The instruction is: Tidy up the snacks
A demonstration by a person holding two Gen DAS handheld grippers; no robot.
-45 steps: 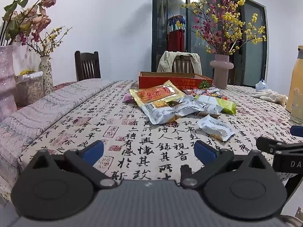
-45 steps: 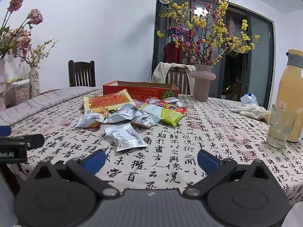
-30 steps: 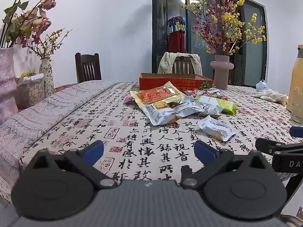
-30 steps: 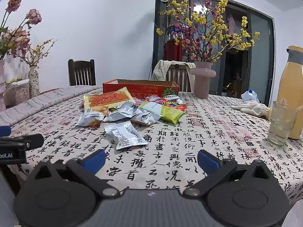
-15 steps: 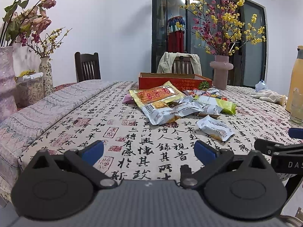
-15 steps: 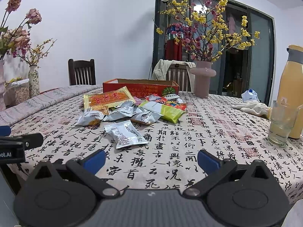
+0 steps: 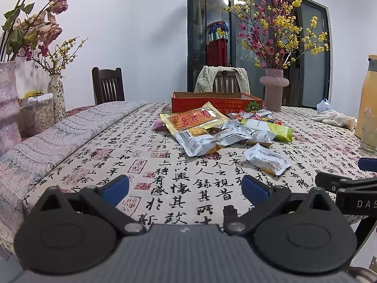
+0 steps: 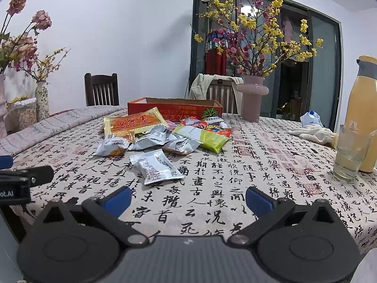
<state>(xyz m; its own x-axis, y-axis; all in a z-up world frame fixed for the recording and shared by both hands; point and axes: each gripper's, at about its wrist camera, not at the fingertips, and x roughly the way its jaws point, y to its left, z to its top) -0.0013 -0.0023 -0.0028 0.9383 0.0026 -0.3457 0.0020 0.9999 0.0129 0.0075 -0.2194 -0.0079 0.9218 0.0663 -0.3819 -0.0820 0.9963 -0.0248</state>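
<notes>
- Left gripper (image 7: 185,188): lower centre of the left wrist view, blue-padded fingers spread wide, grasping nothing, low over the near edge of the tablecloth (image 7: 113,146).
- Right gripper (image 8: 188,197): lower centre of the right wrist view, fingers likewise spread apart and empty; its black body also shows at the lower right edge of the left wrist view.
- Snack pile (image 8: 165,134): centre of the frame, mid-table, a loose heap of silver, green and red packets, directly in front of the red cardboard box (image 8: 174,108).
- Yellow-orange packet (image 7: 195,120): propped on top of the pile at its left side, leaning toward the box.
- Single silver packet (image 8: 156,166): lies flat, apart from the pile, nearest the right gripper, just above and left of its centre line.
- Right side of the right wrist view: a glass (image 8: 351,153) stands just beside a yellow bottle (image 8: 362,118); a white glove (image 8: 313,133) lies behind them.
- Upper centre: a pink vase (image 8: 252,97) with flowering branches stands right of the box.
</notes>
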